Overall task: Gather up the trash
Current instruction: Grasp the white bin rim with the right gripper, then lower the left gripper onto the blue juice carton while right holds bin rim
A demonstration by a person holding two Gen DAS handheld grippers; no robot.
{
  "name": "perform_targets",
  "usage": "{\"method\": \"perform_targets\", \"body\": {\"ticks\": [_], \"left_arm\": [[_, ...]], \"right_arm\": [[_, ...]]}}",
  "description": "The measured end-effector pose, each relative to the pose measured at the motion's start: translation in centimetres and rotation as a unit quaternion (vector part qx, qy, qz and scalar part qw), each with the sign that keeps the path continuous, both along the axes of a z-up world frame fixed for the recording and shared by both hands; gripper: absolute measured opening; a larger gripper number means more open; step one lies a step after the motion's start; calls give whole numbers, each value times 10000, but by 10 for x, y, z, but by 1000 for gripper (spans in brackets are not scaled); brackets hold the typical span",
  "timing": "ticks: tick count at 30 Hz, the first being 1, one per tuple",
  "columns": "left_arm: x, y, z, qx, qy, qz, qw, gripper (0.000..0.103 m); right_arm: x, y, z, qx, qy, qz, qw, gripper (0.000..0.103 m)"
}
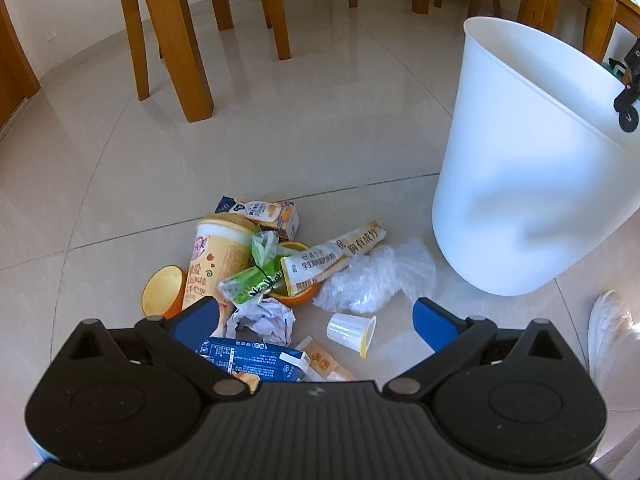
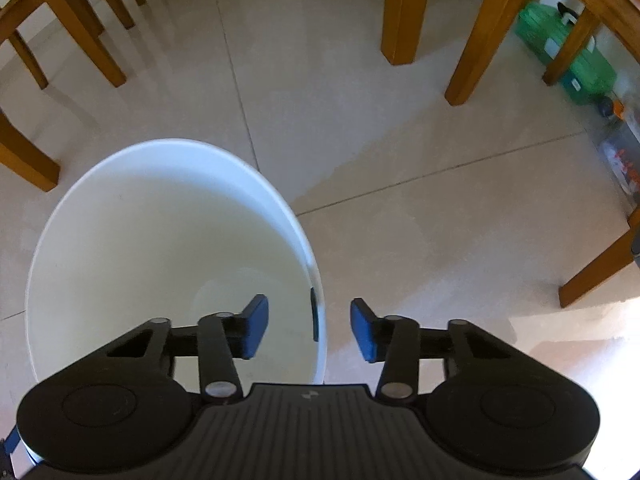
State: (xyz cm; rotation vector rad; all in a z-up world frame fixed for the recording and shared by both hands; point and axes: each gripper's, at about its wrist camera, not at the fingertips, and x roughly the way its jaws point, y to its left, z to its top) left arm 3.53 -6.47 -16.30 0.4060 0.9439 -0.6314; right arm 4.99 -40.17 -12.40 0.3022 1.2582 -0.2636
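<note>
the left tongs (image 1: 316, 318) hang spread and empty over the trash pile (image 1: 264, 280) on the floor, just beside the white bin (image 1: 532, 184). the right tongs (image 2: 309, 330), parted around its rim, grasp nothing; closing carelessly could tip the bin.

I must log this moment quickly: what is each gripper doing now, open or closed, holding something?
Left gripper: open, holding nothing, above the trash pile.
Right gripper: open, holding nothing, jaws astride the white bin rim.
</note>
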Motion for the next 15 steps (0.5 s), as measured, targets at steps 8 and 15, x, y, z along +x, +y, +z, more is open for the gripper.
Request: {"method": "perform_targets", "body": {"ticks": [8,15], "left_arm": [[4,7,-6,-78,139,-107,9998,102],[3,18,-20,91,334,-188,9992,102]], "right_arm": [[3,7,-9,-280,122,165,9994,13],[5,15,-8,-501,98,195,9985,11]]}}
